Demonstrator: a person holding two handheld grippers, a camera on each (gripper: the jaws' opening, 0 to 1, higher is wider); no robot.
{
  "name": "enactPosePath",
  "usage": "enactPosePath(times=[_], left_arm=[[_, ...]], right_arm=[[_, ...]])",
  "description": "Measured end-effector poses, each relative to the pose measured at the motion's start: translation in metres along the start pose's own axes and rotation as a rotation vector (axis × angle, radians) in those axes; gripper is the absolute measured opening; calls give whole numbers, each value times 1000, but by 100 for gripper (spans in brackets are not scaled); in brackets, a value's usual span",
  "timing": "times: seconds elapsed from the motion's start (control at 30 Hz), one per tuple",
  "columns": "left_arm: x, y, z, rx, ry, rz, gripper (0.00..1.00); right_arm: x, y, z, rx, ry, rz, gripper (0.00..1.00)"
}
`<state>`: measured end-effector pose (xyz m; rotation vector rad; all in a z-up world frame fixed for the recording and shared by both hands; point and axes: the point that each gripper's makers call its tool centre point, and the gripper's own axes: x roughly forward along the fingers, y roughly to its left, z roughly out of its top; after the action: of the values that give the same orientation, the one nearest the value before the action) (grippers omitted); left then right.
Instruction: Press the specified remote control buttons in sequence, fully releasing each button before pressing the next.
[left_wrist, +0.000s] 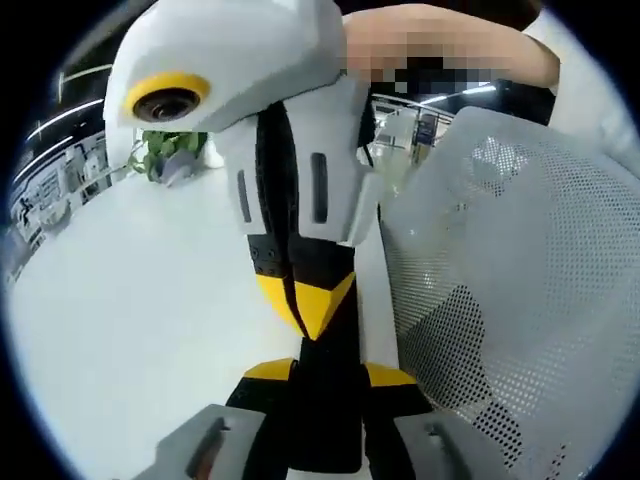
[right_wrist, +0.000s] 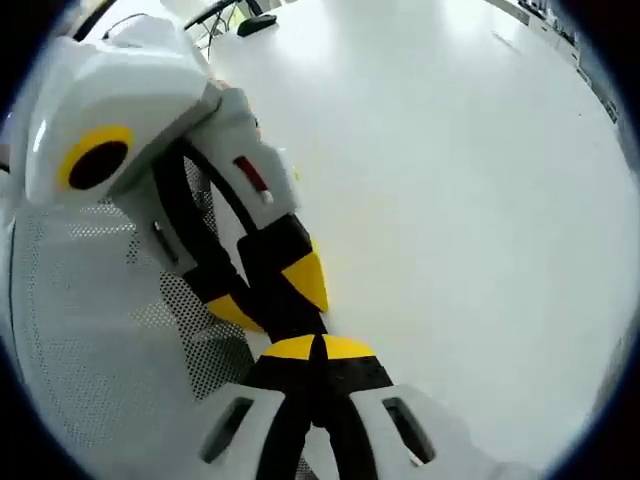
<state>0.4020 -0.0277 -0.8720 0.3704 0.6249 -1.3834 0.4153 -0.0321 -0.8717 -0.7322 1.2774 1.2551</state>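
Observation:
My left gripper (left_wrist: 326, 352) rises from the bottom of the left gripper view with its black, yellow-tipped jaws shut and nothing between them. My right gripper (left_wrist: 308, 322) comes down from the top, white-bodied, its jaws also shut, tip to tip with the left one. In the right gripper view my right gripper (right_wrist: 320, 346) stands shut at the bottom, and the left gripper (right_wrist: 312, 292) reaches in from the upper left, its pointed tip meeting mine. Both hang over a white table (right_wrist: 450, 180).
A white mesh chair back (left_wrist: 520, 280) stands close on the right of the left gripper view, and the same chair back (right_wrist: 90, 330) lies left in the right gripper view. A green plant (left_wrist: 170, 152) sits far back. A small dark object (right_wrist: 256, 22) lies at the table's far end.

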Motion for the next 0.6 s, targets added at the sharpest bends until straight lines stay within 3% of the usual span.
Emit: enactPosePath(times=[0.17,0.27,0.4,0.6], left_arm=[[1,-1,1,-5,1,-4,24],[0,-2,1,-11,-2,-6,24],[0,-2,1,-14,-4,-8,24],[0,-2,2,-15,-3,-13,24]], right_arm=[[-1,0,1,-61,-43,-57,0],[-3,0,3,-114,-112,-109,0],[-4,11,3,-113,-220,-109,0],[-3,15,7,-189,-245,-157,0]])
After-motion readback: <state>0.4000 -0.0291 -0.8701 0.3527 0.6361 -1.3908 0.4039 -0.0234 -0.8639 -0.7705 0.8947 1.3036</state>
